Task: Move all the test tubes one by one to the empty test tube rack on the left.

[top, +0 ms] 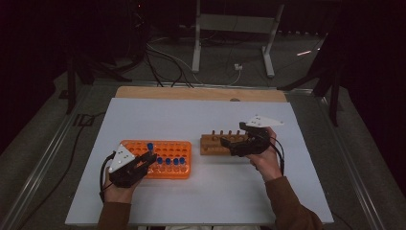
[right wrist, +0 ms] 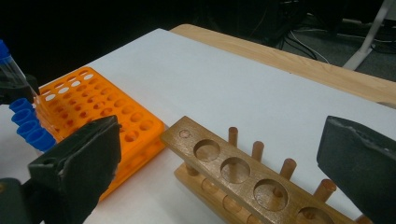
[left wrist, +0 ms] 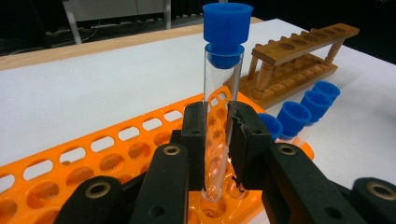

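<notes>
Left claw [left wrist: 217, 140]: it was clamped on the lower part of a test tube [left wrist: 220, 93], held upright, with the tube's bottom end just over the holes of the orange rack [left wrist: 93, 163].
Orange rack: it lay on the white counter [top: 201, 120] towards the left, with a row of blue-capped tubes [left wrist: 299, 116] along its near edge.
Wooden rack [right wrist: 233, 168]: it stood just right of the orange rack, its round holes unfilled.
Right claw [right wrist: 215, 163]: its jaws were wide apart, holding nothing, hovering at the wooden rack.
Open room: bare white counter lay behind both racks.
Test tube: clear glass, blue cap [left wrist: 226, 30].
</notes>
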Demonstrator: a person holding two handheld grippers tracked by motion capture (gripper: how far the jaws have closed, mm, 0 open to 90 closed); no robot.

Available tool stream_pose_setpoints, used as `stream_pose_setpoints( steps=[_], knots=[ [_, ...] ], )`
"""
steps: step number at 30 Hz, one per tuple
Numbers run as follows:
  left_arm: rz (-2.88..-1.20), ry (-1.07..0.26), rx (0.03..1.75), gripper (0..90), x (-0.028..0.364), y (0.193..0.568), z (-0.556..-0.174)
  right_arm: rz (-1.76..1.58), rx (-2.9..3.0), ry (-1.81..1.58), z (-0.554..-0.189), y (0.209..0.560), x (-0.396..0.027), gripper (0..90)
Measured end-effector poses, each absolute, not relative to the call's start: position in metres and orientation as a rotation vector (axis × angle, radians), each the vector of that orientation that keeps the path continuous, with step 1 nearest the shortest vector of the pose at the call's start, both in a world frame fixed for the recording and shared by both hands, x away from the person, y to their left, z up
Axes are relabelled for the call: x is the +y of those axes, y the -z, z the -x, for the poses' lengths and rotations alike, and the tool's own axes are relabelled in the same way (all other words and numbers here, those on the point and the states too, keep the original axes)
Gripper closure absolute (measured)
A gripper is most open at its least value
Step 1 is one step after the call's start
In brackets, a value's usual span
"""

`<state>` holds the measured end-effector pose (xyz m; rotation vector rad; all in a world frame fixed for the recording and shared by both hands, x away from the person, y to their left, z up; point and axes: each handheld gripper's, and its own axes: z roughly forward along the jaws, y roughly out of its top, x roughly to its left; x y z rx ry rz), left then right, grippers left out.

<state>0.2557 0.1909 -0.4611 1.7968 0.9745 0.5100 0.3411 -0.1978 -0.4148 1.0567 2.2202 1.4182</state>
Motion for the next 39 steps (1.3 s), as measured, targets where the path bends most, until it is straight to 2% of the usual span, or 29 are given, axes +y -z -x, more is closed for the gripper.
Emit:
stream_pose_setpoints(
  steps=[27,39],
  knots=[
    [-1.873,-0.489,0.984,78.1,0.193,0.474,-0.249,-1.057,2.224,-1.421,-0.340,0.419,-0.200,0.0],
    [-1.963,-0.493,0.977,78.1,0.187,0.480,-0.249,-1.050,2.237,-1.421,-0.340,0.421,-0.197,0.0]
  ],
)
